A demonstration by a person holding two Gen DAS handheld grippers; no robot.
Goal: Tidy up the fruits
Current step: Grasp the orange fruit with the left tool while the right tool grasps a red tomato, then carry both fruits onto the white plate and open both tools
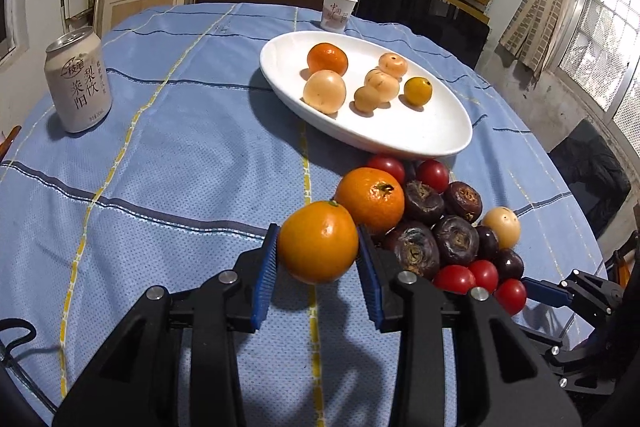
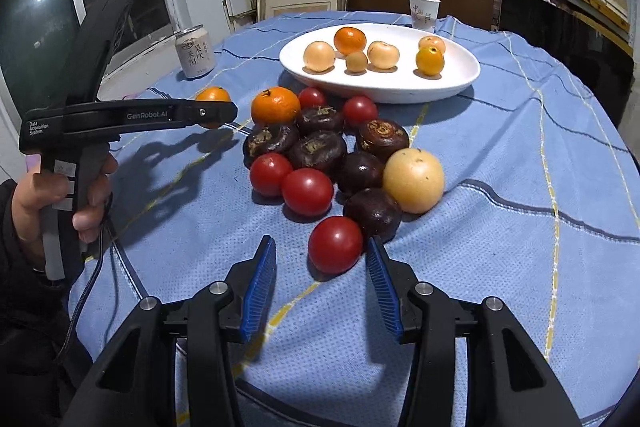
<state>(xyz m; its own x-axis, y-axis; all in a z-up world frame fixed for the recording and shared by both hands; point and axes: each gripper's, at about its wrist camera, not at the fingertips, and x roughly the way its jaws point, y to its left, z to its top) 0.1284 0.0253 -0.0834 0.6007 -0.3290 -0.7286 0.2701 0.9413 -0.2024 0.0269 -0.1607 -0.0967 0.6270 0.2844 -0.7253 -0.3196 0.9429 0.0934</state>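
Observation:
My left gripper [image 1: 318,229] is shut on an orange [image 1: 318,247], its blue pads pressing both sides. In the right wrist view this orange [image 2: 212,94] hangs above the cloth, left of the fruit pile. The pile holds a mandarin [image 2: 275,105], dark water chestnuts [image 2: 318,149], red tomatoes [image 2: 307,191] and a pale round fruit [image 2: 414,181]. My right gripper [image 2: 321,242] stands open at the pile's near edge, with one red tomato [image 2: 335,245] between its fingertips, close to the right pad. A white oval plate [image 2: 380,93] behind the pile carries several orange and pale fruits.
A drink can [image 1: 78,83] stands at the table's left side and a paper cup [image 1: 339,11] behind the plate. A blue striped cloth [image 1: 180,167] covers the round table. A hand [image 2: 86,211] holds the left gripper's handle. Shelves and boxes stand behind the table.

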